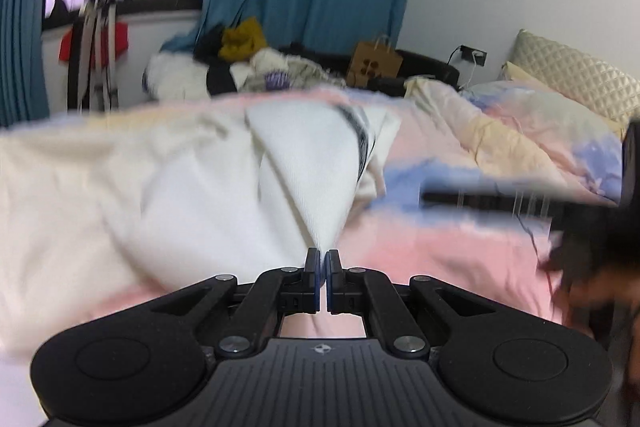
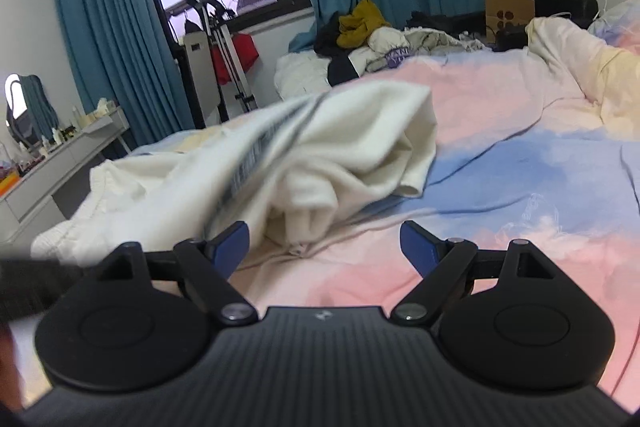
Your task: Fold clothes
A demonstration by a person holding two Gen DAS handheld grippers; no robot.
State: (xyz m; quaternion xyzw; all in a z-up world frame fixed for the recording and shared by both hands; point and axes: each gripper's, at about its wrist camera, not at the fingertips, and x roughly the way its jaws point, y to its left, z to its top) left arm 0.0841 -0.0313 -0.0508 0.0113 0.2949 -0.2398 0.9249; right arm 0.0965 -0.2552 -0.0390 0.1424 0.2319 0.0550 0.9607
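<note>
Left gripper (image 1: 323, 269): the blue pads are seen pressed together on a corner of the cream garment (image 1: 312, 171), which rises from the pinch in a taut, creased cone. Right gripper (image 2: 324, 247): its fingers are spread wide apart and nothing is held between them; the left pad (image 2: 230, 247) is seen just at the near edge of the cloth, though contact cannot be confirmed.

The garment is found lying on the bedspread (image 2: 520, 155) (pink, blue and pale yellow patches), bunched toward the left side of the bed, with a dark striped band (image 2: 256, 155) showing along one lifted fold. Part of it is blurred in both views.

Handling is judged as follows. The cloth appears light, soft and limp, so no shape will be kept when it is lifted, and unsupported parts will sag and drag. A knit of this kind is thought unlikely to slip from rubber pads, and no fragility is expected. A second hold is best taken at a hem or corner well apart from the first, so that an edge can be stretched straight between the two grips.
</note>
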